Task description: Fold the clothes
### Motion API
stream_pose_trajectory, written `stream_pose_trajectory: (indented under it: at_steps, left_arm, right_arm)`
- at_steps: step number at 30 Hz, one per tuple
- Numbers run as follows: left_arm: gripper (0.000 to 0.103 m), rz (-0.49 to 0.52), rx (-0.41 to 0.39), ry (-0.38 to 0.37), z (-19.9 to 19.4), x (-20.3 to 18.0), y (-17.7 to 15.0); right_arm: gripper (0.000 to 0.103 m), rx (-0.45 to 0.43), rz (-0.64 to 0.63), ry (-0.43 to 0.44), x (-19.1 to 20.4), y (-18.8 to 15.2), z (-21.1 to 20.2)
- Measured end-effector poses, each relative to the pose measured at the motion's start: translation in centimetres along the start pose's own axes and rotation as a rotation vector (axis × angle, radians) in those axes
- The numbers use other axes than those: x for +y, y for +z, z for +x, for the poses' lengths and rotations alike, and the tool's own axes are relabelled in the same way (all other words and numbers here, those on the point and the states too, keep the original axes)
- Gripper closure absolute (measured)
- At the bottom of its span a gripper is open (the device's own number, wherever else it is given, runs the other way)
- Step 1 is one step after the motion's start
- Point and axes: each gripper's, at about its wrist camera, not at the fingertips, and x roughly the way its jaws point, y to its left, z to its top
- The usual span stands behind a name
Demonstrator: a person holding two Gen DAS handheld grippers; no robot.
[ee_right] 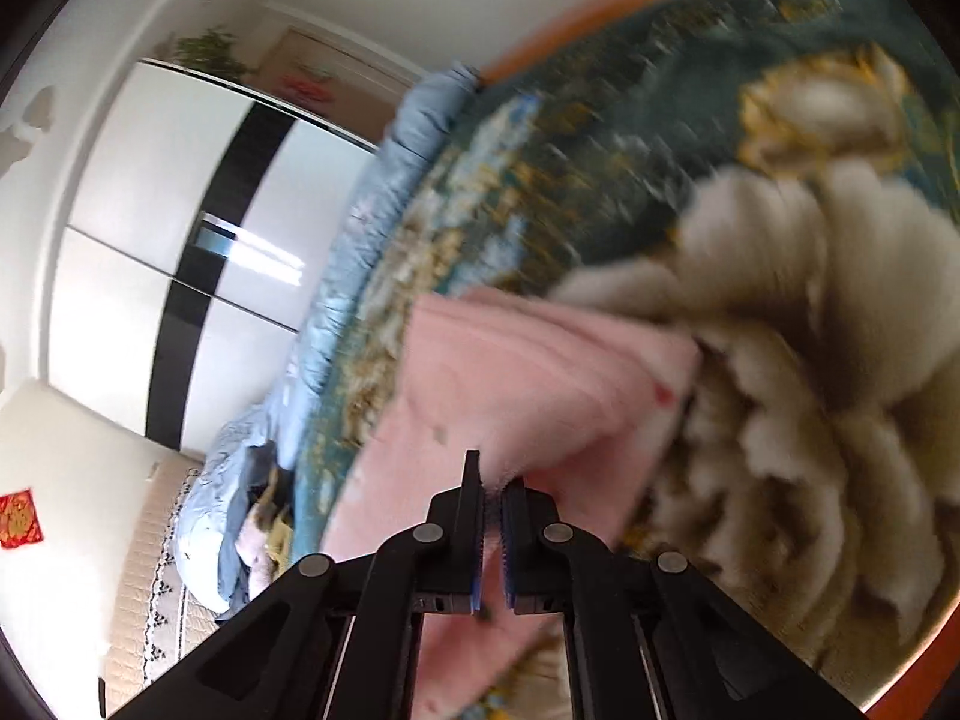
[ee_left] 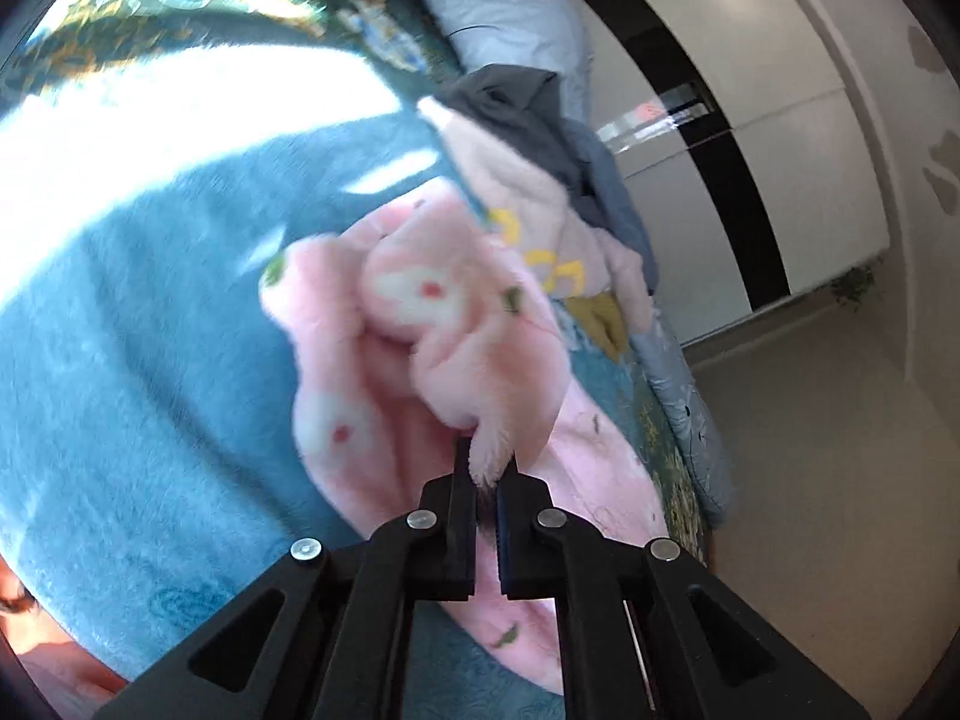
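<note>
Left gripper [ee_left: 486, 468] clamped on a fluffy edge of the pink fleece garment [ee_left: 420, 360], jaws nearly together with a tuft pinched between. Right gripper [ee_right: 492, 486] likewise closed on another edge of the same pink garment [ee_right: 528, 372]. Garment bunched over the teal floral blanket [ee_left: 150, 330] on the bed, trailing forward and away from both claws, toward the bed's far side edge. Heap of other clothes [ee_left: 540, 180] near that edge, just beyond the pink bundle. Blurred frames, so long axis hard to judge; probably strung between the two grips. Neither hand clearly nearer; next move likely a spread to pull it flat.
</note>
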Motion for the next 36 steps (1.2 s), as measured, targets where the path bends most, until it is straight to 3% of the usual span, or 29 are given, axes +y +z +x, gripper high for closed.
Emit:
stream_pose_trajectory:
  at_steps: [8,14,17,19,20,23,25,26,27,29,30,33,34,36]
  left_arm:
    - [0.099,0.068,-0.020,-0.026,-0.9,-1.2,-0.1]
    - [0.098,-0.063,0.002,-0.120,-0.6,1.2,0.4]
    - [0.078,-0.109,-0.033,-0.139,-0.8,1.7,1.3]
    - [0.054,-0.132,-0.048,-0.185,-0.5,1.7,2.3]
    - [0.052,-0.150,-0.048,-0.197,-0.2,1.7,2.8]
    - [0.052,-0.188,-0.066,-0.213,0.4,1.8,4.1]
    - [0.055,-0.203,-0.064,-0.177,1.0,1.9,4.8]
    - [0.059,-0.205,-0.067,-0.170,1.2,1.9,5.0]
    - [0.075,-0.189,-0.073,-0.155,1.3,1.7,5.1]
    - [0.084,-0.143,-0.092,-0.114,0.9,1.1,5.1]
    - [0.089,-0.127,-0.112,-0.135,0.3,0.7,5.0]
    - [0.089,-0.046,-0.213,-0.219,-3.4,-1.1,4.9]
    - [0.089,-0.031,-0.235,-0.212,-4.3,-1.2,4.9]
    - [0.089,-0.029,-0.208,-0.131,-3.9,-0.2,5.0]
  right_arm:
    - [0.098,-0.008,-0.058,-0.035,1.3,0.2,-0.1]
    - [0.098,0.016,-0.019,-0.062,0.5,-0.2,0.6]
    - [0.098,0.024,-0.003,-0.062,0.2,-0.2,0.8]
    - [0.098,0.027,0.008,-0.061,0.2,-0.1,0.9]
    - [0.098,0.027,0.008,-0.064,0.3,-0.1,1.0]
    - [0.097,0.029,0.003,-0.077,0.7,0.0,1.0]
    - [0.097,0.030,-0.001,-0.085,0.8,0.1,1.1]
    - [0.097,0.030,-0.001,-0.088,0.9,0.1,1.0]
    - [0.097,0.031,-0.001,-0.092,0.9,0.1,1.0]
    - [0.097,0.030,-0.003,-0.100,1.1,0.1,1.0]
    - [0.097,0.029,-0.004,-0.102,1.1,0.2,1.0]
    - [0.097,0.024,-0.015,-0.108,1.4,0.3,0.8]
    - [0.097,0.021,-0.018,-0.111,1.5,0.4,0.8]
    - [0.097,0.020,-0.010,-0.110,1.3,0.4,0.9]
